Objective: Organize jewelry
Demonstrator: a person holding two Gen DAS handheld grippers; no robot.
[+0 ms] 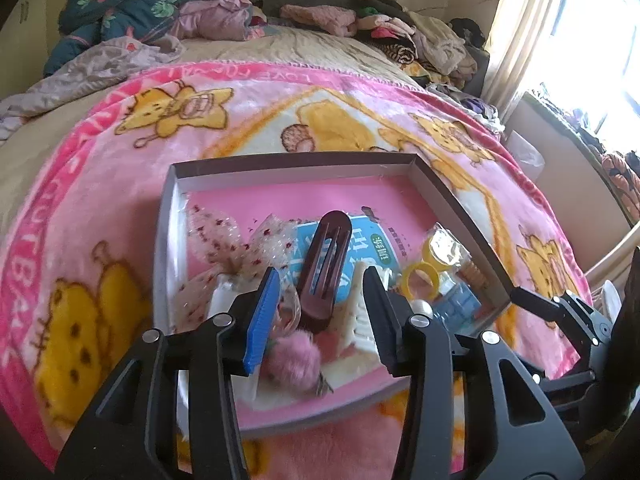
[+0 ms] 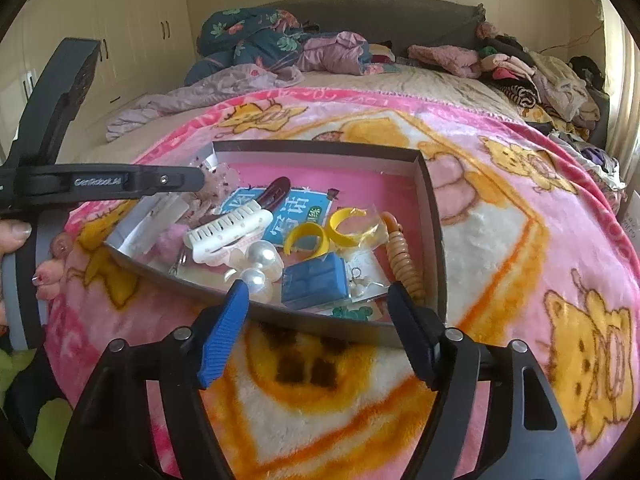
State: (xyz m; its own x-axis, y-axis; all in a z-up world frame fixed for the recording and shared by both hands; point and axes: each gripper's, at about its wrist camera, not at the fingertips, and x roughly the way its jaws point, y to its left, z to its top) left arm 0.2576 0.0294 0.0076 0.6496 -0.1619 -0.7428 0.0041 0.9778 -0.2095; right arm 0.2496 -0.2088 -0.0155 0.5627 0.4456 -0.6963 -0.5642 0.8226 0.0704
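An open grey box point(image 1: 452, 200) with a pink floor lies on the blanket. It holds a brown hair clip point(image 1: 326, 264), a lace bow point(image 1: 224, 236), a pink pompom point(image 1: 292, 356), yellow rings point(image 1: 420, 276) and a small blue box point(image 1: 456, 304). My left gripper point(image 1: 320, 306) hovers open over the brown clip's near end, pads clear of it. In the right wrist view the box point(image 2: 432, 208) also shows a white claw clip point(image 2: 228, 228), pearls point(image 2: 260, 256), the blue box point(image 2: 316, 280) and a wooden beaded piece point(image 2: 404, 256). My right gripper point(image 2: 320, 300) stands wide open and empty above the box's near wall.
The box rests on a pink cartoon blanket point(image 2: 520, 240) spread over a bed. Piled clothes point(image 2: 540, 72) and a crumpled quilt point(image 2: 248, 40) lie at the bed's head. A hand point(image 2: 16, 240) holds the left gripper's handle. A bright window point(image 1: 592, 40) is on the right.
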